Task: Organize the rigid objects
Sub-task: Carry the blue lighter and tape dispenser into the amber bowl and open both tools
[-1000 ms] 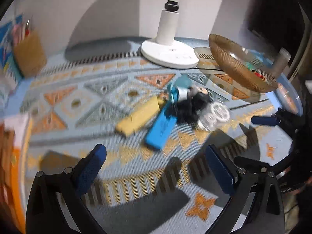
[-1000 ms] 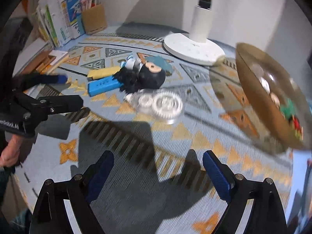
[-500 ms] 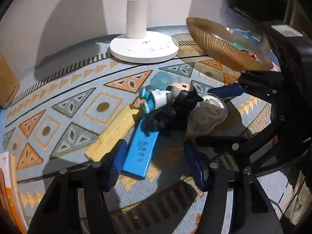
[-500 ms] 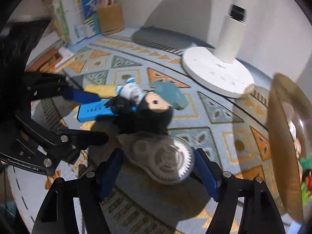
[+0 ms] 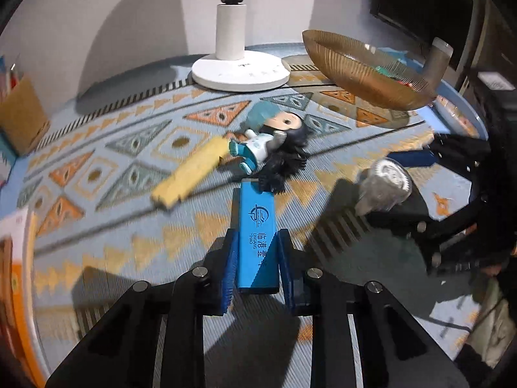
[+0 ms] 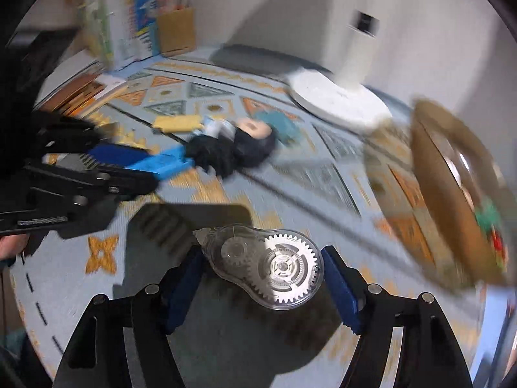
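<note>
My left gripper [image 5: 257, 236] is shut on the near end of a blue rectangular box [image 5: 257, 216] with printed lettering; its far end touches the black hair of a small doll figure [image 5: 271, 148]. A yellow block [image 5: 190, 174] lies left of the doll on the patterned mat. My right gripper [image 6: 262, 255] is shut on a clear correction-tape dispenser [image 6: 274, 268], both pads against its ends, with its shadow on the mat below. In the left wrist view the dispenser [image 5: 384, 181] sits to the right in the right gripper [image 5: 389, 190].
A ribbed amber bowl [image 5: 362, 71] with small items stands at the back right, beside a white lamp base [image 5: 240, 71]. A cardboard pen holder [image 5: 19, 119] and booklets [image 6: 135, 26] stand at the left. An orange book [image 5: 13, 258] lies at the near left edge.
The left jaws went from wide open to shut on the blue box, now turned lengthwise toward me. The right jaws closed on the tape dispenser and drew it away from the doll.
</note>
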`<state>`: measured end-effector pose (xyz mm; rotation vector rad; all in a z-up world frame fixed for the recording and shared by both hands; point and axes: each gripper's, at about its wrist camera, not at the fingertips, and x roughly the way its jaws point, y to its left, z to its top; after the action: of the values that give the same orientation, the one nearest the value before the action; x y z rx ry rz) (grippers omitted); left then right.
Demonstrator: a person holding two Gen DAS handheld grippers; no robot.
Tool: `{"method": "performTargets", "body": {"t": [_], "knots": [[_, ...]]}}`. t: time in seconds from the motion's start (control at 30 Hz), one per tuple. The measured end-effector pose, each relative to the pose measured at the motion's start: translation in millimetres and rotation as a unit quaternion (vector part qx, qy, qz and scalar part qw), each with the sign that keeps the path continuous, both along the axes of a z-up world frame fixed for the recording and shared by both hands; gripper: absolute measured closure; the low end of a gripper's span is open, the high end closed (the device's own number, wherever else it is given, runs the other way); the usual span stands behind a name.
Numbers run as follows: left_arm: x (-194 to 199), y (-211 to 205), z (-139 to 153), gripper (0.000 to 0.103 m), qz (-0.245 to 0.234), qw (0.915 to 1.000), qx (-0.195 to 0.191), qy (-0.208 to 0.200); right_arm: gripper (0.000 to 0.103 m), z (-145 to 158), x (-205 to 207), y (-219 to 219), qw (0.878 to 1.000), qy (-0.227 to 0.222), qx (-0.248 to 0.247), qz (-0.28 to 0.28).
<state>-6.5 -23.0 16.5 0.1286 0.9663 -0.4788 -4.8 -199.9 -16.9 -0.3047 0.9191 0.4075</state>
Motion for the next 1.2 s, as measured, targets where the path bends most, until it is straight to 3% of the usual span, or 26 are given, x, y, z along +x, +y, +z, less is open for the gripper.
{"method": "performTargets", "body": {"t": [0.13, 0.27, 0.33, 0.43, 0.53, 0.6, 0.73, 0.87, 1.0, 1.2], "knots": [[-31, 6, 5, 0.082, 0.014, 0.9997, -0.021, -0.004, 0.031, 0, -19, -36, 0.993, 0.041, 0.043, -0.100], [-51, 4, 4, 0.082, 0.048, 0.9986, -0.014, -0.013, 0.029, 2, -42, -63, 0.972, 0.069, 0.120, -0.189], [-53, 5, 2, 0.082, 0.064, 0.9979, -0.012, -0.008, 0.029, 5, -55, -66, 0.962, 0.082, 0.171, -0.195], [-55, 10, -2, 0.082, 0.081, 0.9964, -0.024, 0.003, 0.028, 4, -68, -58, 0.959, 0.107, 0.195, -0.173], [-59, 12, -3, 0.082, 0.084, 0.9960, -0.027, 0.006, 0.028, 6, -88, -38, 0.973, 0.114, 0.170, -0.103], [-60, 12, -3, 0.082, 0.087, 0.9959, -0.026, 0.003, 0.028, 8, -99, -31, 0.979, 0.103, 0.155, -0.085], [-59, 8, -4, 0.082, 0.088, 0.9960, -0.015, -0.002, 0.024, 9, -96, -34, 0.987, 0.063, 0.094, -0.116], [-61, 5, -3, 0.081, 0.087, 0.9961, -0.007, -0.007, 0.024, 0, -84, -32, 0.987, 0.058, 0.091, -0.123], [-61, 4, -2, 0.072, 0.085, 0.9963, -0.012, -0.004, 0.024, -7, -79, -20, 0.990, 0.035, 0.051, -0.129], [-65, -8, -3, 0.071, 0.084, 0.9959, 0.031, -0.019, 0.042, -7, -78, -12, 0.991, 0.008, 0.037, -0.126]]}}
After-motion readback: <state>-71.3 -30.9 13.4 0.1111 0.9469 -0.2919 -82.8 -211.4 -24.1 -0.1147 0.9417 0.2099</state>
